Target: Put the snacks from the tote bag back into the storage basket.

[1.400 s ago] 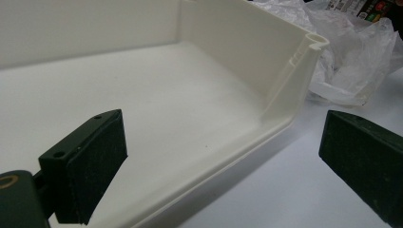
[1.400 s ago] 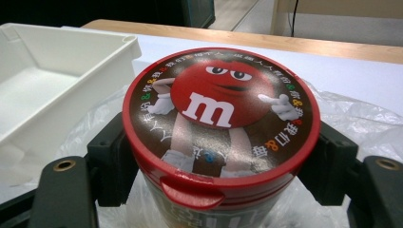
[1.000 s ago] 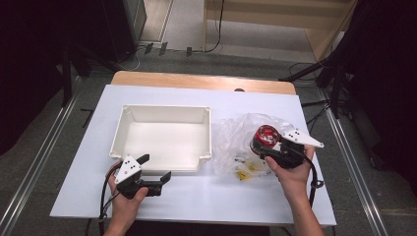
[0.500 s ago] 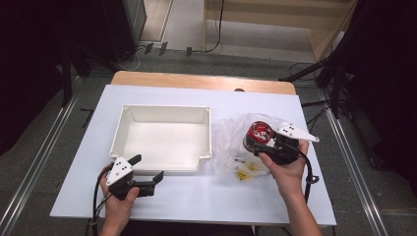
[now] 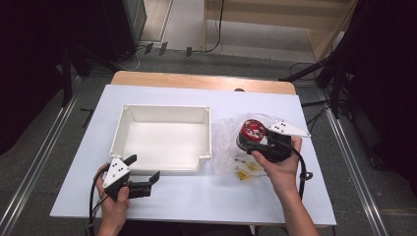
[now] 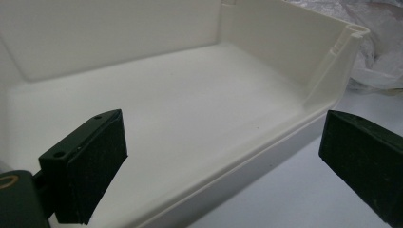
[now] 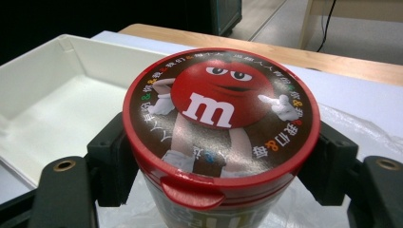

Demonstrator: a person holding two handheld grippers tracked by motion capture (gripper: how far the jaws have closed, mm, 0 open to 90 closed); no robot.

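Gripping the candy tub (image 5: 251,134) in your right claw (image 5: 256,142) above the plastic bag (image 5: 231,147), carry it left into the white tray (image 5: 162,167); your left claw (image 5: 142,172) waits spread.

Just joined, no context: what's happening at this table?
A person holds a gripper in each hand. The right gripper is shut on a candy tub with a red lid, over a clear plastic bag right of the white tray. The left gripper is open at the tray's near edge, holding nothing. The tray is empty.
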